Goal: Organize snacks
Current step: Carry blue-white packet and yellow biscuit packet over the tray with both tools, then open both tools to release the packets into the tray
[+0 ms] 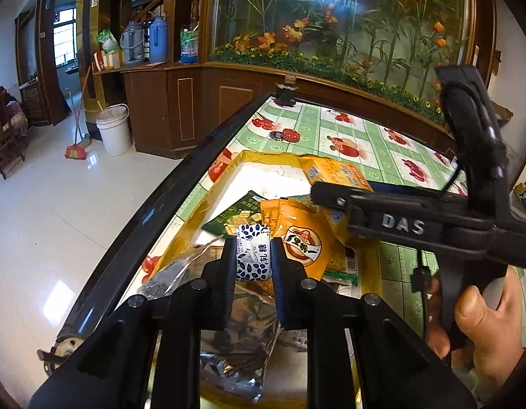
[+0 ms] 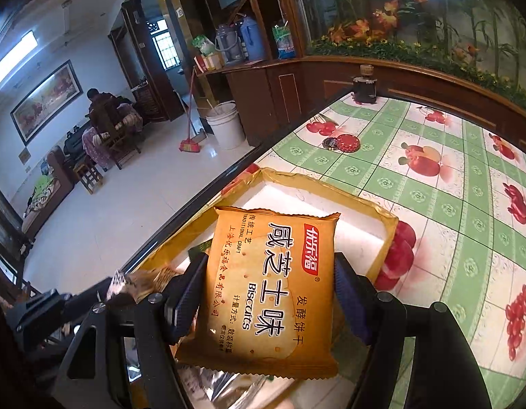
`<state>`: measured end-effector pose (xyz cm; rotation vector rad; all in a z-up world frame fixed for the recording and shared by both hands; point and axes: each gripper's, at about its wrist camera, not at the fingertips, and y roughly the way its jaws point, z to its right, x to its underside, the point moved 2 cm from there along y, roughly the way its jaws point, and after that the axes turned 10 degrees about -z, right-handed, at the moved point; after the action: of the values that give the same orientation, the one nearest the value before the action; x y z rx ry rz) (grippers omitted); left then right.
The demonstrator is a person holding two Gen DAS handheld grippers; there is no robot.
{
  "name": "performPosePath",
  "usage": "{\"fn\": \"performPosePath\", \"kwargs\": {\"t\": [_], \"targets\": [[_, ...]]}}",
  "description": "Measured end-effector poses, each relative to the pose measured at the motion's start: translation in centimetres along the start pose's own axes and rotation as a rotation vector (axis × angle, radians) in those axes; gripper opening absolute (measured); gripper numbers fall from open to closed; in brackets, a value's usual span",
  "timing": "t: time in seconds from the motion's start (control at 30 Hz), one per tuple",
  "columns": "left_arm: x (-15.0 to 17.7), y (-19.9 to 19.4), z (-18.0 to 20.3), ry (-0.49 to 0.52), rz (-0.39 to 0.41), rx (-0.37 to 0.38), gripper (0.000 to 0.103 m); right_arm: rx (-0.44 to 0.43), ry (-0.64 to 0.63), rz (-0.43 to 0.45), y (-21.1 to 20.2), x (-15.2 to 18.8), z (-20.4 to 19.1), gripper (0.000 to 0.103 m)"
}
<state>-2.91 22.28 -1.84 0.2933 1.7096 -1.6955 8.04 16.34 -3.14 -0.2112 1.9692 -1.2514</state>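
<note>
Table: a table (image 2: 433, 184) under a green-checked cloth with fruit prints carries everything; its dark edge runs along the tiled floor side.
Tray: a shallow tray (image 2: 361, 201) with a yellow-taped rim and white bottom lies near that edge; the far half of its bottom is bare, the near half holds a heap of packets.
Heap: a dark green packet (image 1: 229, 216), an orange packet (image 1: 297, 238) and silvery wrappers (image 1: 235, 341) overlap there.
Right tongs: the right gripper (image 2: 269, 293) has a wide grip on a biscuit packet (image 2: 269, 286), pads pressed on its two long sides, carried flat above the tray's near part.
Left tongs: the left gripper (image 1: 254, 255) is pinched narrow on a small blue-and-white candy (image 1: 254, 252), held above the heap.
Step in hand: likely setting both snacks in the tray.
Doing it well: aim the biscuit packet at the bare white far half, lower it flat until it rests, then release; the biscuits may crack if squeezed harder. Put the candy in a free spot beside it, not on the slippery wrappers.
Clearance: keep the two tools apart over the tray.
</note>
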Motion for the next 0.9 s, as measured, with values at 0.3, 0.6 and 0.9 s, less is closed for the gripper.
{"fn": "performPosePath", "kwargs": {"t": [0.3, 0.6, 0.9], "targets": [[-0.2, 1.6, 0.7, 0.029, -0.033, -0.019, 0.017, 0.008, 0.004, -0.01, 1.7, -1.5, 1.1, 0.073], [-0.5, 2.1, 1.0, 0.044, -0.048, -0.035, 0.017, 0.003, 0.003, -0.022, 2.9, -2.0, 1.2, 0.073], [-0.4, 2.8, 1.2, 0.048, -0.068, -0.038, 0.017, 0.004, 0.007, -0.038, 3.7, -2.1, 1.5, 0.073]]}}
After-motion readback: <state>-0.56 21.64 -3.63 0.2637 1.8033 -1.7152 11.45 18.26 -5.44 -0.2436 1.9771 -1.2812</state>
